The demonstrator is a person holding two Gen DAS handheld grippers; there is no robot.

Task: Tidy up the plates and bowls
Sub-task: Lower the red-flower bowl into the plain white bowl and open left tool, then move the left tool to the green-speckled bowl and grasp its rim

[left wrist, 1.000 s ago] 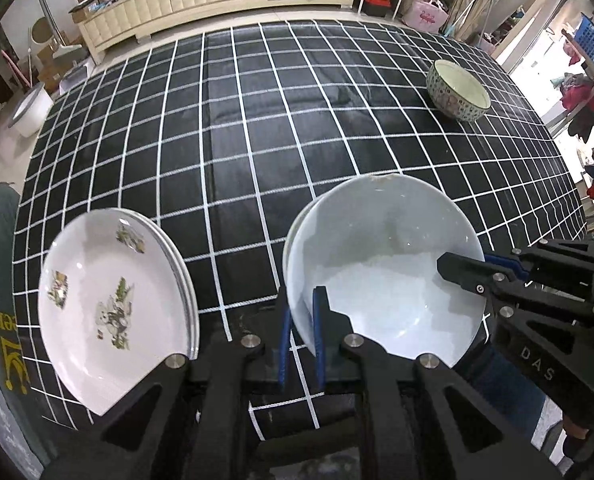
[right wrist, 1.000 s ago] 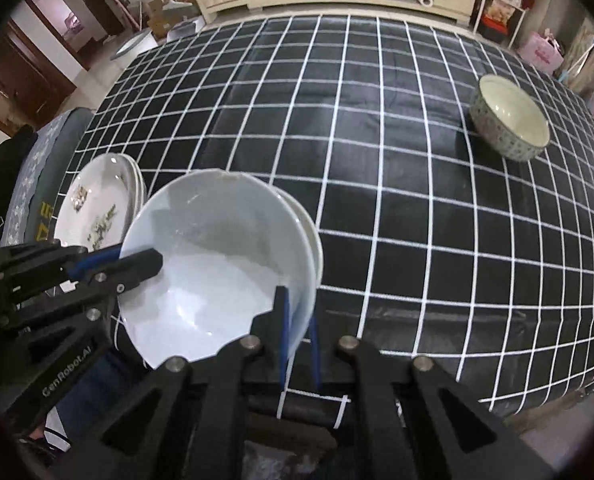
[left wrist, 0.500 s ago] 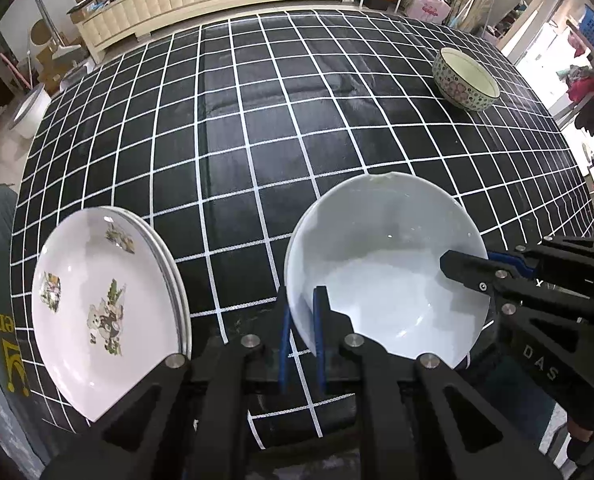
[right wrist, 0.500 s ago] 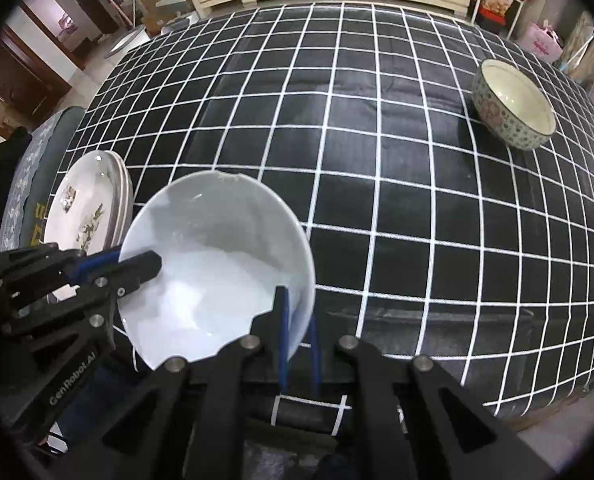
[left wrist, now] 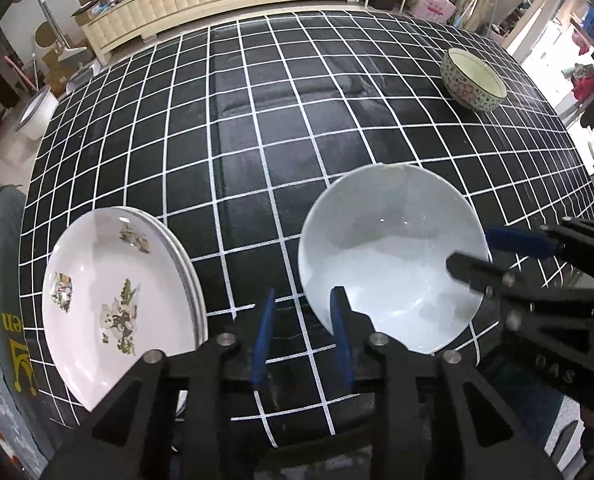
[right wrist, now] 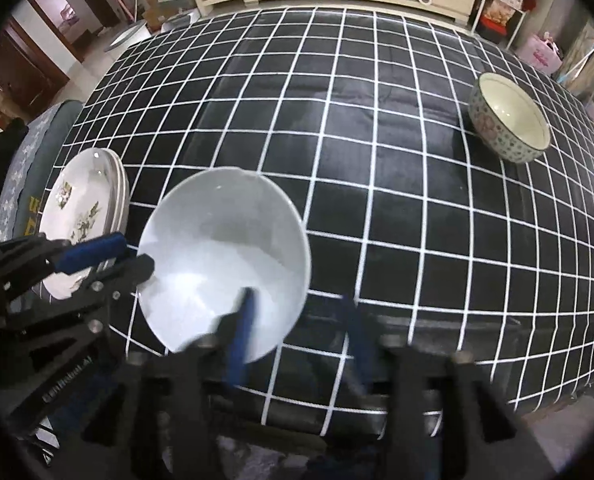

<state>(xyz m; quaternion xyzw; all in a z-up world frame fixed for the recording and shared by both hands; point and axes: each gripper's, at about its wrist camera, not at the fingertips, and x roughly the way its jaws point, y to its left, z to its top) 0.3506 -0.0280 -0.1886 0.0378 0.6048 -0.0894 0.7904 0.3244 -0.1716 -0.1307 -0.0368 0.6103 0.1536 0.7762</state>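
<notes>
Left wrist view: left gripper [left wrist: 303, 334] has its 2 blue-padded fingers spread, gripping nothing; the near left rim of the white bowl [left wrist: 389, 256] sits between them, untouched as far as can be seen. The bowl rests on the black grid tablecloth [left wrist: 257, 128] near the front edge. The right gripper [left wrist: 493, 252] enters from the right with its fingers parted, 1 over the bowl's interior and 1 outside the rim. A stack of decorated plates [left wrist: 117, 300] lies to the left of the bowl, apart from it. A patterned bowl [left wrist: 473, 80] stands well apart at the far right of the cloth.

Right wrist view: right gripper [right wrist: 301, 332] is blurred, yet its fingers appear spread, the left finger over the white bowl [right wrist: 225, 256] interior, the right finger outside it. The left gripper [right wrist: 117, 256] straddles the bowl's left rim with fingers parted. The plates [right wrist: 85, 208] lie left of the bowl, partly behind that gripper. The patterned bowl [right wrist: 509, 116] sits upright at the far right.
</notes>
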